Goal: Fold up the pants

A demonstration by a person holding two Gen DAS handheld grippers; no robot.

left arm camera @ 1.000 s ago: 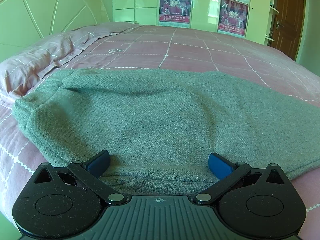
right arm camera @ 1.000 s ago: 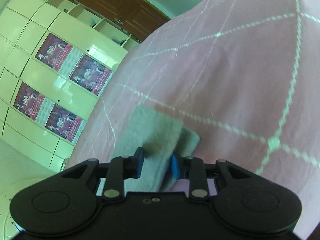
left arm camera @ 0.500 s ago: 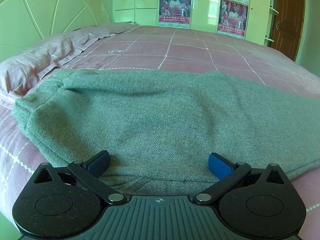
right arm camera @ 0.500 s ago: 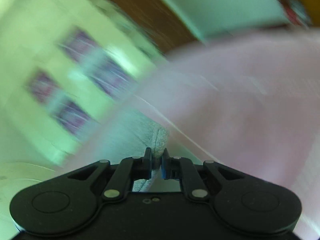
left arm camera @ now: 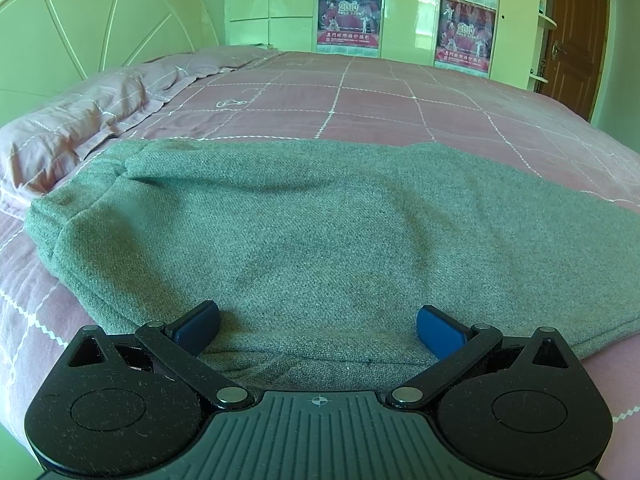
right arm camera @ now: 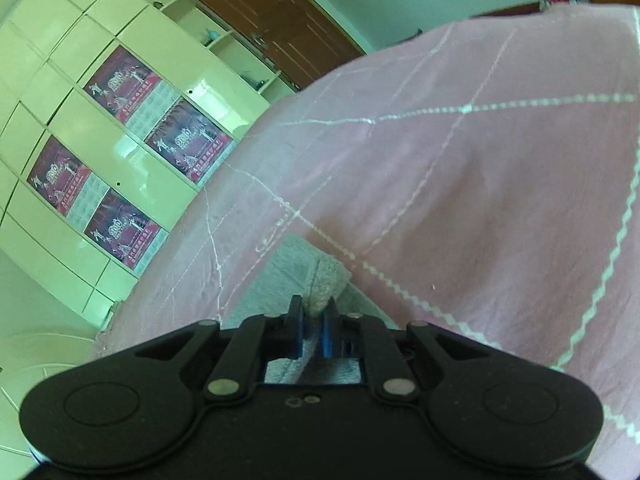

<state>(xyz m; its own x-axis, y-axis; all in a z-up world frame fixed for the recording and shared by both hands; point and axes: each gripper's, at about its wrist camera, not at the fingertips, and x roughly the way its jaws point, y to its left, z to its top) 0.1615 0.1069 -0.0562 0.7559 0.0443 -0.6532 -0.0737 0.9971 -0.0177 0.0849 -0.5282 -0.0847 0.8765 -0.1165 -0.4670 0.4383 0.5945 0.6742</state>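
Left edge of the left wrist view: rumpled pink pillow [left arm camera: 68,132] against a pale headboard [left arm camera: 92,28]. Grey-green woven pants [left arm camera: 320,236] spread flat across the near part of the pink checked bedspread [left arm camera: 380,100] — they run from the pillow side out past the right edge of the view. Left gripper [left arm camera: 318,324] sits low over the near edge of the pants, jaws spread wide; blue pads [left arm camera: 438,330] rest on or just above the cloth, nothing pinched between them. Behind: wardrobe doors with red posters [left arm camera: 348,12], brown door [left arm camera: 576,32] far right.

Right wrist view, tilted: right gripper [right arm camera: 314,332] clamped tight on a raised fold of the pants [right arm camera: 296,276] — the cloth stands up in a narrow ridge between the pads. Bedspread [right arm camera: 480,180] fills the right side.
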